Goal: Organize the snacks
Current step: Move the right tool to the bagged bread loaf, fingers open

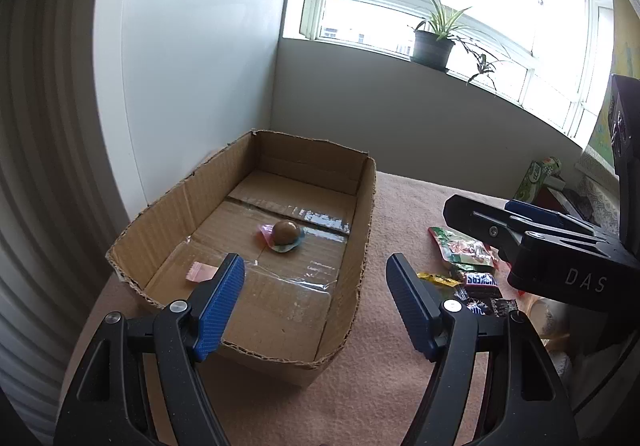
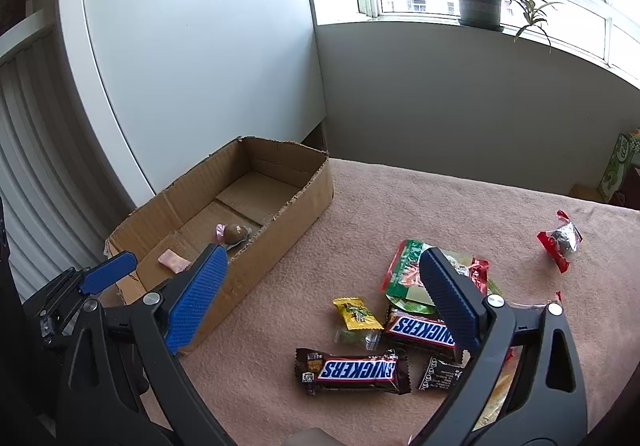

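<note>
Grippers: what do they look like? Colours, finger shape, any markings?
Both are alike: the left gripper and the right gripper have matte black plastic frames with triangular cut-outs, silver pivot screws and two flat fingers faced with ribbed blue pads. The left wrist view shows the right gripper's body lettered "DAS". No cables or sleeves show.

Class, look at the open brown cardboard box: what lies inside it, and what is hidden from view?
Inside the brown cardboard box lie a round brown sweet on a pastel wrapper and a small pink wrapped candy. A blue pad covers part of the candy.
</note>
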{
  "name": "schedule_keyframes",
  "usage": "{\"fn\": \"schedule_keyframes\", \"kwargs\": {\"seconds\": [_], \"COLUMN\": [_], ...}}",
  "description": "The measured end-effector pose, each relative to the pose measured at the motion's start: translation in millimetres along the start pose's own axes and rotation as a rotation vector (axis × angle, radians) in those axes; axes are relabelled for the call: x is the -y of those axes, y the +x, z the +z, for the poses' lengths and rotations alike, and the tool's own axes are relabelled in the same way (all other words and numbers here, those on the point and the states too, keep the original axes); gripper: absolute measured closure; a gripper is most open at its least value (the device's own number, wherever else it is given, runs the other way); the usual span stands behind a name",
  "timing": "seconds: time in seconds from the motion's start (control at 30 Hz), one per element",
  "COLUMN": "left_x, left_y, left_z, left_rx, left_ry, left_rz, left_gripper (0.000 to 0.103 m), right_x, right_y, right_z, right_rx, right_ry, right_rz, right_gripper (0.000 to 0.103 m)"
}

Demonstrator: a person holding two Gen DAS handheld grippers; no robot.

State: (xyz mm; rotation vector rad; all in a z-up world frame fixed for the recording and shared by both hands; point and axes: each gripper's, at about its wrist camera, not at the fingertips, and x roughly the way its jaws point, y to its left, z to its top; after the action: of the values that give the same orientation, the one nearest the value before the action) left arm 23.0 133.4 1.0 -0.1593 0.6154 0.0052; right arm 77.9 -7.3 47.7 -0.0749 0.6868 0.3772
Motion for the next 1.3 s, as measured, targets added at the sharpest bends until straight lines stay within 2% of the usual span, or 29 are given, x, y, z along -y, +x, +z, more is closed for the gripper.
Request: {"fn": "schedule_keyframes", "kwargs": {"seconds": [0.37,0.8,1.1,1.3], "left_x": [44.5,126.6,154.8,162.0], "left_y": [-2.3,3.9,13.4,25.6], "left_z": [-22.8,-63.6,-76.7,-80.0], "left_rx": [-0.077,-0.22,-0.288,-0.335], "left_ry": [0.021,0.135,0.162,0.143], "left_rz": [-0.149,-0.344,-0.388,-0.408], "left_gripper": [0.03,0.03,0.03,0.029], "right_x": [78.6,155.7,182.6,179.7], "right_y": [-38.9,-67.0,-66.6,-64.4], "right_z": [-44.3,-95.4,-123.8,-127.7], "right_rx": [-0.039,-0.086,-0.144,-0.156], "right_ry": [0.071,0.174,0.285,0.299], "right_rz": [-0.065,-0.124,-0.018,0.029], "right_gripper": [0.004,0.004,0.004,0.004]}}
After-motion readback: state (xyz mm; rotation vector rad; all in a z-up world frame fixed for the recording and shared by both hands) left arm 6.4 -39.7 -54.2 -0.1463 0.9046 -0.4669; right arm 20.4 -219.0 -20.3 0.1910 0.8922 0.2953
